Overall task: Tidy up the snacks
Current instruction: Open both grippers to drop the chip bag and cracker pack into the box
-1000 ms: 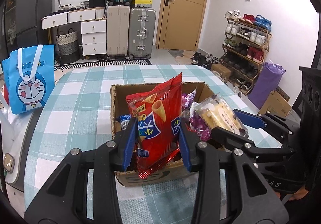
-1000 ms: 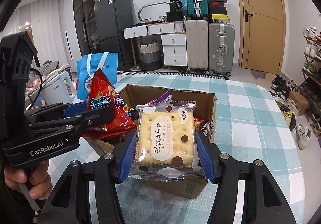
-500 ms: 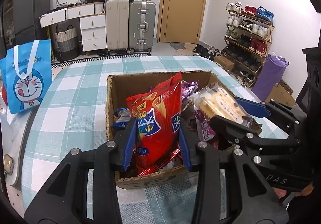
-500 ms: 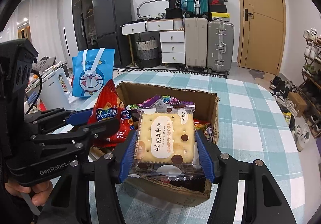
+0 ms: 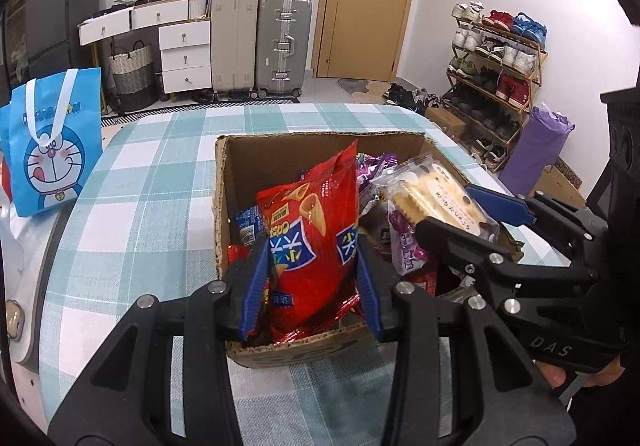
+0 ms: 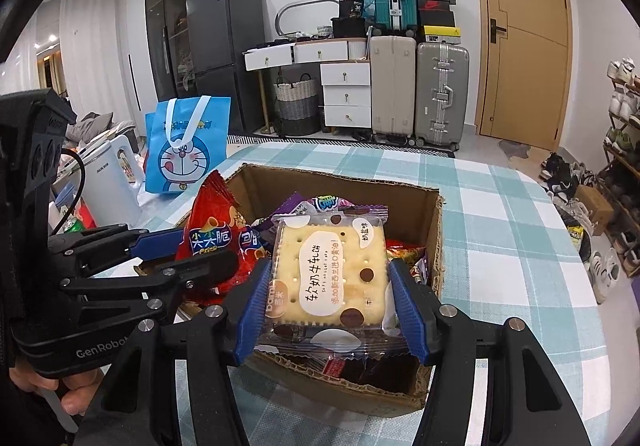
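Red chip bag (image 5: 312,238) is clamped by left gripper (image 5: 310,286), cracker pack (image 6: 330,274) by right gripper (image 6: 330,310) (both over cardboard box (image 5: 256,162)).

box (image 5: 256,162) on bench (image 5: 152,182), snacks inside | left tongs (image 5: 310,282) over box's near-left part, chip bag (image 5: 316,230) upright between them | right tongs (image 6: 330,310) beside, to the right, cracker pack (image 6: 332,270) between them, above box | tote bag (image 5: 52,142) at bench's left edge | suitcases (image 5: 260,42) behind bench
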